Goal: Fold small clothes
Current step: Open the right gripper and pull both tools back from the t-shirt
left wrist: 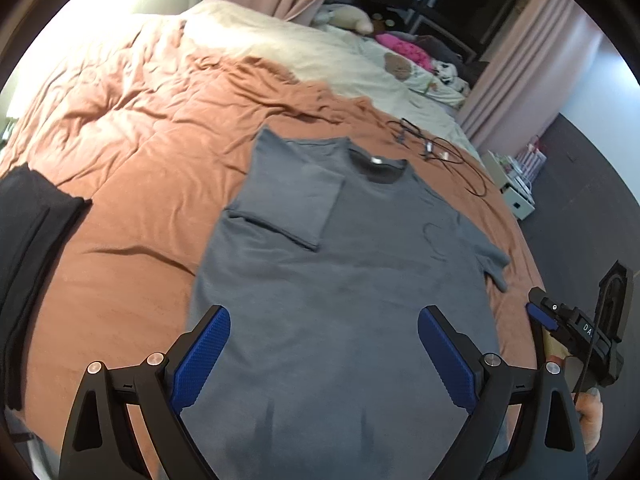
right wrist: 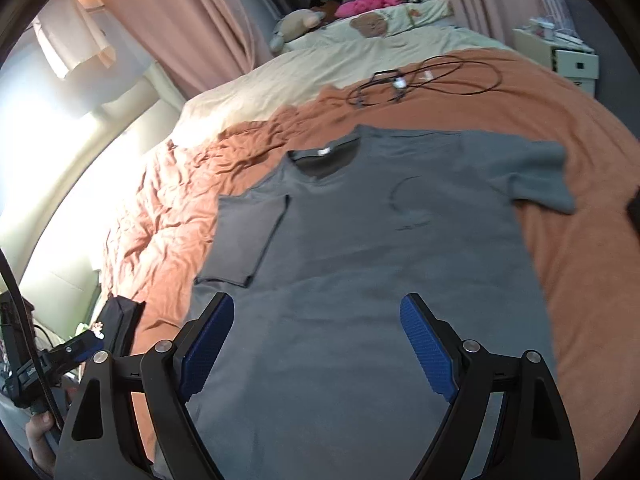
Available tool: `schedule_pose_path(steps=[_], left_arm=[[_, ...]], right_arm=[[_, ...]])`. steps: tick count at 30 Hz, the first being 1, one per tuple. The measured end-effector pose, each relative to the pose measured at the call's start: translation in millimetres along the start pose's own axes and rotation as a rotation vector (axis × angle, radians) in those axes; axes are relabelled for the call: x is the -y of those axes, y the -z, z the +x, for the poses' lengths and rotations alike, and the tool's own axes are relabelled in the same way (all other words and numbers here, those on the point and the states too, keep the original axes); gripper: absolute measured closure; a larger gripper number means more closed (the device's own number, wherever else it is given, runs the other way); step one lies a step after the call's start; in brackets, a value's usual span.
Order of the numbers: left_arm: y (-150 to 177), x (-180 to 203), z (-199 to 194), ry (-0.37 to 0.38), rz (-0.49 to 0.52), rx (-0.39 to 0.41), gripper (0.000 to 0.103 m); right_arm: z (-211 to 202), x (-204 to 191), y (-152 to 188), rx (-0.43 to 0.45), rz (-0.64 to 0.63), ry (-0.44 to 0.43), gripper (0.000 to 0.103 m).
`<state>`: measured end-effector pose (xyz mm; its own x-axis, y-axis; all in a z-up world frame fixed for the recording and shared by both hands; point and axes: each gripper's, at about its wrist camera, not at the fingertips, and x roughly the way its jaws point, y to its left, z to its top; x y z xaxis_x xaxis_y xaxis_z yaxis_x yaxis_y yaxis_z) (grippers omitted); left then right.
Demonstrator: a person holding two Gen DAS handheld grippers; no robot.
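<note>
Left claw [left wrist: 324,354]: jaws wide apart, nothing held, hovering over the shirt's lower body.
Right claw [right wrist: 318,346]: likewise spread and empty, above the hem end.
Shirt [right wrist: 360,264]: grey tee, flat and face up on the blanket [left wrist: 132,152], directly ahead of both claws.
Long axis: hem nearest the claws, collar [left wrist: 376,166] farthest.
Left sleeve [left wrist: 290,192]: already folded in over the chest.
Right sleeve [right wrist: 540,172]: spread outward on the blanket, not yet folded.
Nearer claw: judged the right, since that sleeve lies ahead and to its right.
Containers: none in view.
Elsewhere: dark garment [left wrist: 28,248] well left of the shirt; cables [right wrist: 424,80] beyond the collar.
</note>
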<state>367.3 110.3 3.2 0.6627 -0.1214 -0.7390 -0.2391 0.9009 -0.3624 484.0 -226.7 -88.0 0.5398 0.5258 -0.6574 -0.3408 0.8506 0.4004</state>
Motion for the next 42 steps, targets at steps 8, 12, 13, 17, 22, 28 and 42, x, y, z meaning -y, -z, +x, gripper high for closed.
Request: schedule_pose_path(steps=[8,12,13,17,22,28,42], left_arm=[[23,55,-36,0.006,0.095,0.058,0.000],[36,81,-51,0.020,0.128,0.066,0.000],[40,87,-55,0.025,0.131,0.068,0.000],[55,113,-69,0.039,0.146,0.076,0.000],[74,138,-77,0.053,0.163,0.079,0.000],[89,162,-75,0.073,0.164,0.072,0.000],[102,214,-40,0.093,0.245,0.028,0.000]], right_arm=[[-57,11,16,0.047,0.042,0.024,0.011],[-83,24,29,0.071,0.063,0.020,0.010],[-88,26,33,0.074,0.066,0.017,0.010],[-115,34,48,0.098,0.075,0.010,0.010],[-137,52,63,0.119,0.090,0.006,0.010],[-160,80,83,0.137,0.108,-0.010,0.010],[-170,139,108,0.206,0.206,-0.019,0.010]])
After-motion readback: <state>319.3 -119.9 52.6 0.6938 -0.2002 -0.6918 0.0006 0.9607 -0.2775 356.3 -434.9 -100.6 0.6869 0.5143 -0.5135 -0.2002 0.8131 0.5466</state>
